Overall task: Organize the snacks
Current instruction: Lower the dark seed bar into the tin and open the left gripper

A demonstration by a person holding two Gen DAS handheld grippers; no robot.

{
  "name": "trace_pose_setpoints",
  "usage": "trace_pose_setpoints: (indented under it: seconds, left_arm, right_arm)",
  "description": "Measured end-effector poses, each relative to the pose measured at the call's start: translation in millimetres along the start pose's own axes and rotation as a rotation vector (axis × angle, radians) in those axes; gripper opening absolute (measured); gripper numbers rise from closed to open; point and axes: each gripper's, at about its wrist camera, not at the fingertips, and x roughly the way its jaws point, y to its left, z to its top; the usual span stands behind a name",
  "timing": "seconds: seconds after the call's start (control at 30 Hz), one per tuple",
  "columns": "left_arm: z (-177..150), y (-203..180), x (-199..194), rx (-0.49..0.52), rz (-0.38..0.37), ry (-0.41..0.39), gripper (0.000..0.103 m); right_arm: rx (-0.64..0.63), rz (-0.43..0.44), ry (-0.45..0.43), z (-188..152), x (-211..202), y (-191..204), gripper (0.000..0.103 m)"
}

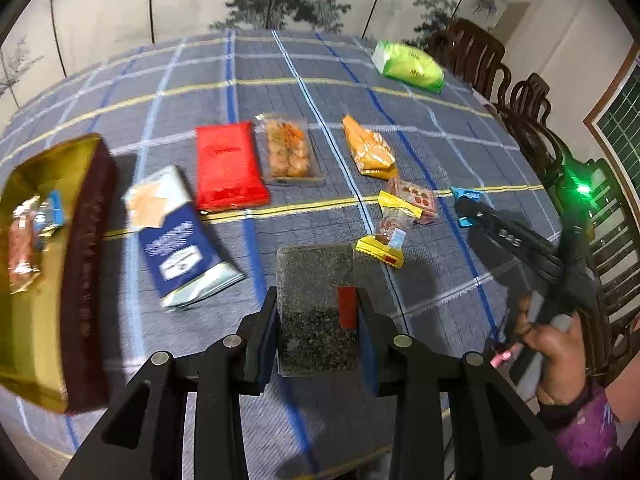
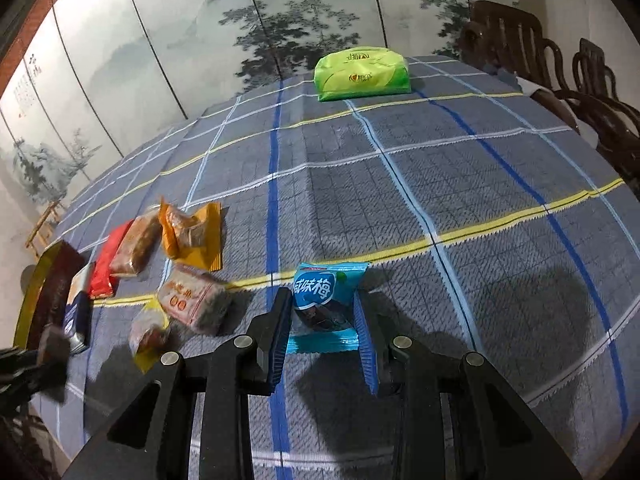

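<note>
Snack packets (image 1: 296,152) crowd table's left, bare cloth (image 2: 480,184) right, green pack (image 2: 362,74) far

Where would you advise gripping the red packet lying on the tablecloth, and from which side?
Grip the red packet across its short width near the middle, coming from above. It lies flat, long and narrow, with a clear snack pack close on its right, so the fingers probably need to drop into that narrow gap.

Your left claw (image 1: 318,320) grips a dark speckled sesame bar (image 1: 316,280), and your right claw (image 2: 324,328) pinches a blue plum packet (image 2: 324,300). Red pack (image 1: 228,168), blue-white pack (image 1: 176,236) and orange pouch (image 1: 370,150) lie flat beside the gold box (image 1: 36,280).
</note>
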Motion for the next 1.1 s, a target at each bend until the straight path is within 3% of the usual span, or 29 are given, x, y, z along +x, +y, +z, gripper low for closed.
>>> trace_pose_setpoints:
  seconds: [0.23,0.53,0.67,0.8,1.1]
  left_arm:
    - [-3.9,28.6,-42.2,-0.039,0.014,-0.074,0.031]
    - [-1.3,117.3,-80.5,-0.122,0.161,-0.130,0.031]
    - [4.9,164.4,-76.4,-0.165,0.231,-0.112,0.031]
    - [10.6,190.5,-65.2,-0.199,0.241,-0.089,0.031]
    - [39.0,194.9,-38.3,-0.154,0.268,-0.098,0.031]
  right_arm:
    - [-0.003,-0.037,-0.020,-1.1,0.6,0.9,0.032]
    - [-0.028,-0.054,-0.021,-2.8,0.2,6.5,0.032]
    - [-0.028,-0.054,-0.021,-2.7,0.2,6.2,0.032]
    - [-0.029,-0.057,-0.021,-3.0,0.3,6.6,0.032]
    - [-0.029,-0.059,-0.021,-3.1,0.3,7.2,0.032]
